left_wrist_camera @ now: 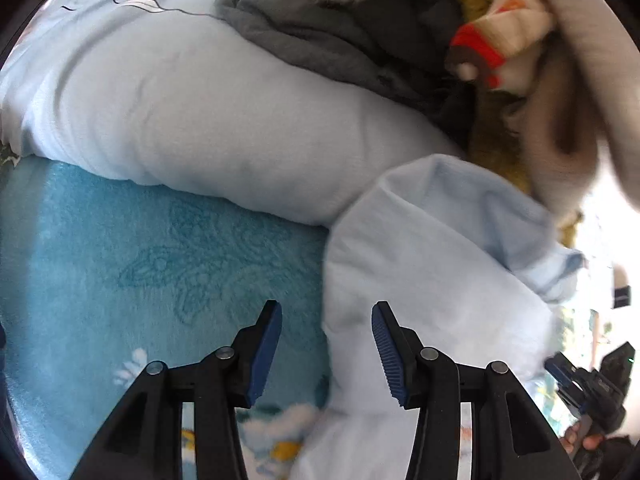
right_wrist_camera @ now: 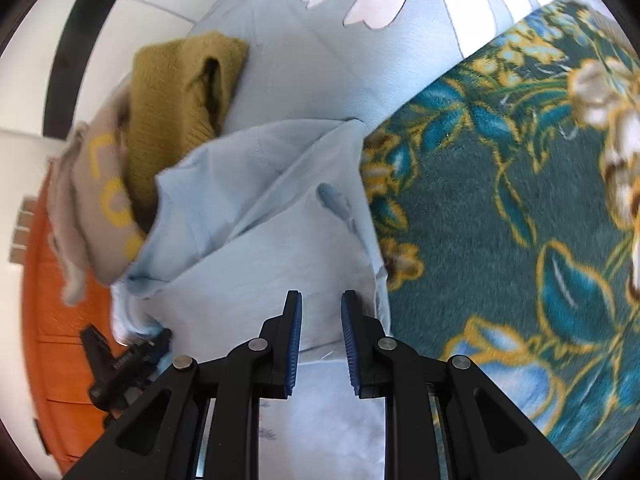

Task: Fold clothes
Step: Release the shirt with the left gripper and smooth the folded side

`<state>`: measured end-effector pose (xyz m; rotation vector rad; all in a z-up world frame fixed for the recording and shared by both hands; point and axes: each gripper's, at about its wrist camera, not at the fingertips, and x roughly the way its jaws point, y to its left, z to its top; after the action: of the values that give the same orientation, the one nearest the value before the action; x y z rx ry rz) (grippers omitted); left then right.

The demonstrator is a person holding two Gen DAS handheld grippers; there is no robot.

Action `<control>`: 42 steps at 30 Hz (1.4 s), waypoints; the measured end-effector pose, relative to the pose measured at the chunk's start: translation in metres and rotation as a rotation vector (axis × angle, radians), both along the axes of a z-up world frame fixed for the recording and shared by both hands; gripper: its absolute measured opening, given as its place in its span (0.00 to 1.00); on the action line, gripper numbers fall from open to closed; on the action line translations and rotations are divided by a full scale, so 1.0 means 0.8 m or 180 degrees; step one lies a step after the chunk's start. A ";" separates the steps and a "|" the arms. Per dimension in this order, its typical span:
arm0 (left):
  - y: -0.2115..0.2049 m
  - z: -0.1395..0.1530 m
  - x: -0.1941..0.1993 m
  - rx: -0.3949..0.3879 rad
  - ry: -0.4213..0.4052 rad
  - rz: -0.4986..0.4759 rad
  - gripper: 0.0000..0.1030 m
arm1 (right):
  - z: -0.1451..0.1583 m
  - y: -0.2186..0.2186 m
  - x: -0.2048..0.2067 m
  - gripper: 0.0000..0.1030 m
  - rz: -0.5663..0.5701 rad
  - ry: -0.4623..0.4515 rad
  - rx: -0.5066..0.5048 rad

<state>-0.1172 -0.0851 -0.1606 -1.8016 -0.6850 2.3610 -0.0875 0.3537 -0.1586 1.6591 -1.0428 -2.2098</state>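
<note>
Left gripper [left_wrist_camera: 326, 344]: I am holding my jaws spread wide, gripping nothing; the edge of the pale blue garment [left_wrist_camera: 432, 280] is lying between and under my blue pads.
Right gripper [right_wrist_camera: 321, 344]: I am keeping my jaws parted by a narrow gap, with pale cloth showing behind the gap; I cannot tell whether any of it is reaching between the pads.
Pale blue garment [right_wrist_camera: 260, 232]: it is lying rumpled and partly folded over itself on the bed, along the edge of the teal floral blanket [right_wrist_camera: 500, 208] in the right wrist view.
Turquoise blanket [left_wrist_camera: 152, 264]: it is spreading under my left fingers, touching the garment's left edge.
Pale pillow [left_wrist_camera: 208, 120]: it is lying beyond the turquoise blanket, its near end touching the garment.
Clothes heap [left_wrist_camera: 400, 40]: grey, dark and beige pieces are piling up behind the pillow, blurred.
Mustard knit [right_wrist_camera: 180, 112]: it is sitting just beyond the garment, beside a beige piece with yellow letters [right_wrist_camera: 100, 200].
Flowered sheet [right_wrist_camera: 380, 20]: it is covering the far part of the bed.
</note>
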 end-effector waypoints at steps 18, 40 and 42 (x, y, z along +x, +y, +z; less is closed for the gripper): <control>0.010 0.062 0.217 0.0467 -0.0141 -0.0048 0.52 | 0.060 0.045 0.227 0.20 -0.0153 -0.0139 -0.0129; 0.029 0.129 0.300 0.0285 -0.0001 -0.0243 0.53 | 0.012 0.028 0.339 0.40 0.0033 -0.0701 -0.0351; 0.029 0.132 0.303 0.0268 0.0003 -0.0246 0.53 | 0.014 0.025 0.342 0.37 0.0024 -0.0663 -0.0389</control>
<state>0.1249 -0.0621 -0.0553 -1.7597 -0.6908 2.2489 0.1858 0.3741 -0.1472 1.8637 -1.1928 -1.9569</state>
